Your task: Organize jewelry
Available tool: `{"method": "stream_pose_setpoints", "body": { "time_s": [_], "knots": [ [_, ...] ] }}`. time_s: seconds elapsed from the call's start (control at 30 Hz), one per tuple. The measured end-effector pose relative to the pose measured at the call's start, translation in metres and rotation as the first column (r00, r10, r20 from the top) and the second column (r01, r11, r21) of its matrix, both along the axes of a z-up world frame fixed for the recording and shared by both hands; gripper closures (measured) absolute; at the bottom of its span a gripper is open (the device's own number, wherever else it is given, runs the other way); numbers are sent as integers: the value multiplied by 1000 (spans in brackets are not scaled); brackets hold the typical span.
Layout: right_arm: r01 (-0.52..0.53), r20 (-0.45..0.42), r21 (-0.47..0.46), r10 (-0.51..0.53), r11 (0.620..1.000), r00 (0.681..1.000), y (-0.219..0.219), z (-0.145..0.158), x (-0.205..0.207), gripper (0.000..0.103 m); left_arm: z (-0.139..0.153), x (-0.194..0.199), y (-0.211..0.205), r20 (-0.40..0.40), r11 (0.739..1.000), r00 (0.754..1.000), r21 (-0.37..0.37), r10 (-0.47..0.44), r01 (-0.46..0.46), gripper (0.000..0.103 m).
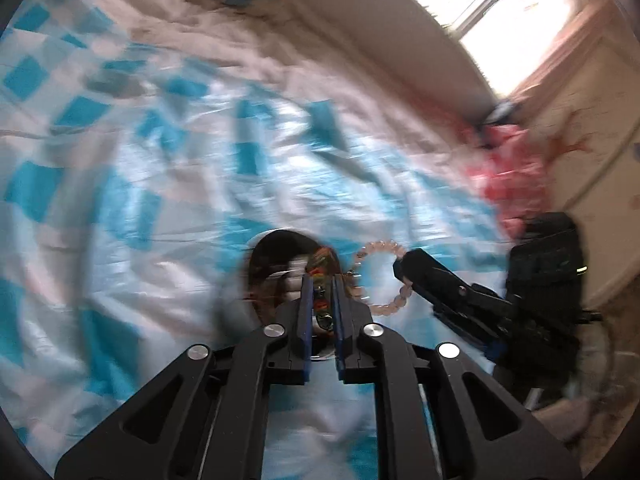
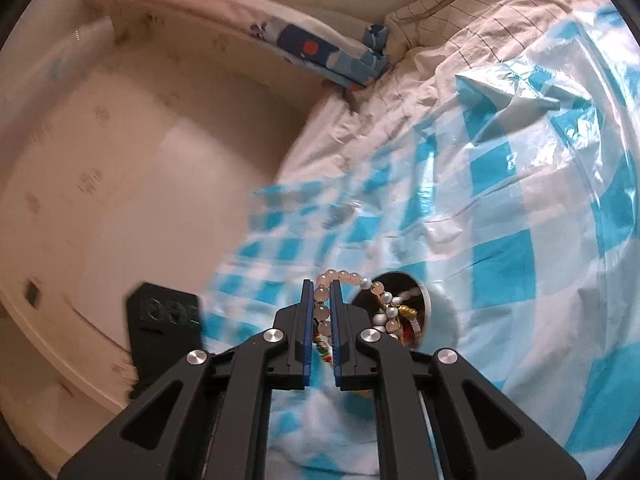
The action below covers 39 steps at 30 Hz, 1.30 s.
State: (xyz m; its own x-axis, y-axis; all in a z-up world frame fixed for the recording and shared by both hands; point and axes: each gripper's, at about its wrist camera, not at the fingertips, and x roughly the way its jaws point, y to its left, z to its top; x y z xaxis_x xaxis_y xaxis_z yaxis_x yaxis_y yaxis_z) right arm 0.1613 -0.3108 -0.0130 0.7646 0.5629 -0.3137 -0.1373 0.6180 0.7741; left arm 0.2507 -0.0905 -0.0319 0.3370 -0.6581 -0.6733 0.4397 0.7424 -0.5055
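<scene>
**Operator:** Status of the 2 grippers?

**Technician:** The right gripper [image 2: 322,292] is clamped on a pale pink bead bracelet [image 2: 340,276]; in the right wrist view, beads sit pinched between its blue pads. In the left wrist view the same bracelet hangs as a loop from the right gripper's tip, just beside a round, dark-lined container [image 1: 280,256]. The left gripper [image 1: 321,292] has a multicoloured beaded piece [image 1: 322,264] between its fingers. The jaws stand narrow, but that view is blurred, so whether the pads press on the piece cannot be told.

**Operator:** Location of the container?

**Technician:** It rests on a blue-and-white checked sheet [image 2: 520,208] spread over a bed. The right wrist view shows white and gold beads already inside it.

**Operator:** Step in hand?

**Technician:** Judged from the layout, this is the deposit step: 2 items are being brought to 1 container. The multicoloured piece is over the opening; the pink bracelet is at its rim.

**Operator:** Requirement for the next move?

**Technician:** The right gripper should carry the loop fully over the opening before it lets go, keeping clear of the left gripper, which is close beside it.
</scene>
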Motion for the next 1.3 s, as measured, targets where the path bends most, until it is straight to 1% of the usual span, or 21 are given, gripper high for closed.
{"method": "stream_pose_setpoints", "body": {
  "time_s": [0.03, 0.07, 0.1, 0.13, 0.27, 0.37, 0.43, 0.5, 0.57, 0.6, 0.7, 0.73, 0.77, 0.83, 0.87, 0.93, 1.0, 1.07, 1.23, 1.27, 1.3],
  "knots": [
    [-15, -29, -25, 15, 1000, 999, 4, -4, 7, 93, -1, 1, 0, 3, 999, 1000, 28, 16, -16, 79],
    [-33, -55, -36, 31, 999, 998, 8, -9, 13, 86, -2, 1, 2, 11, 998, 999, 48, 35, -36, 68],
    [-41, -88, -66, 36, 997, 996, 15, -16, 18, 81, 0, 1, 5, 26, 997, 998, 57, 56, -57, 65],
    [-46, -101, -81, 37, 996, 994, 18, -20, 20, 81, 2, 1, 8, 38, 996, 997, 59, 68, -70, 61],
    [-29, -93, -95, 21, 995, 995, 17, -18, 17, 80, 7, 2, 16, 62, 993, 993, 59, 97, -101, 55],
    [7, -69, -112, -14, 994, 998, 8, -7, 8, 74, 7, 2, 15, 74, 991, 992, 82, 103, -109, 52],
    [27, -70, -132, -36, 991, 997, 5, -2, 2, 73, 10, -4, 13, 118, 982, 987, 136, 113, -128, 48],
    [45, -78, -175, -59, 984, 995, 7, 3, -5, 67, 14, -11, 11, 170, 972, 979, 186, 114, -145, 40],
    [57, -80, -231, -78, 971, 994, 12, 9, -10, 62, 18, -20, 11, 227, 955, 967, 245, 112, -168, 34],
    [64, -84, -284, -92, 957, 992, 18, 13, -14, 58, 19, -23, 12, 244, 947, 963, 266, 114, -180, 28],
    [87, -78, -428, -133, 899, 988, 34, 25, -25, 51, 24, -41, 19, 292, 911, 947, 338, 137, -236, 21],
    [95, -68, -458, -142, 884, 988, 39, 29, -31, 49, 27, -48, 21, 306, 904, 944, 356, 126, -236, 21],
    [107, -59, -484, -154, 869, 986, 42, 31, -37, 44, 29, -53, 22, 319, 898, 940, 370, 119, -239, 18],
    [134, -34, -548, -181, 826, 983, 53, 36, -60, 36, 35, -71, 29, 367, 870, 923, 408, 120, -275, 14],
    [139, -28, -568, -188, 811, 982, 56, 35, -71, 33, 37, -84, 36, 372, 863, 919, 414, 129, -289, 12],
    [142, -34, -618, -207, 773, 978, 65, 31, -98, 30, 37, -101, 47, 359, 866, 922, 406, 144, -293, 10],
    [138, -47, -638, -218, 758, 975, 69, 28, -117, 30, 36, -122, 54, 341, 868, 931, 414, 132, -275, 10],
    [142, -49, -646, -226, 750, 973, 74, 28, -133, 30, 37, -141, 58, 346, 865, 932, 430, 106, -258, 10],
    [161, -14, -702, -239, 694, 971, 93, 34, -177, 25, 41, -184, 70, 349, 865, 935, 449, 63, -226, 8],
    [167, -7, -705, -243, 689, 970, 94, 34, -185, 24, 40, -189, 71, 341, 868, 938, 445, 65, -221, 8],
    [173, -3, -705, -247, 688, 969, 95, 33, -190, 23, 41, -193, 72, 335, 878, 940, 427, 68, -216, 8]
  ]
}}
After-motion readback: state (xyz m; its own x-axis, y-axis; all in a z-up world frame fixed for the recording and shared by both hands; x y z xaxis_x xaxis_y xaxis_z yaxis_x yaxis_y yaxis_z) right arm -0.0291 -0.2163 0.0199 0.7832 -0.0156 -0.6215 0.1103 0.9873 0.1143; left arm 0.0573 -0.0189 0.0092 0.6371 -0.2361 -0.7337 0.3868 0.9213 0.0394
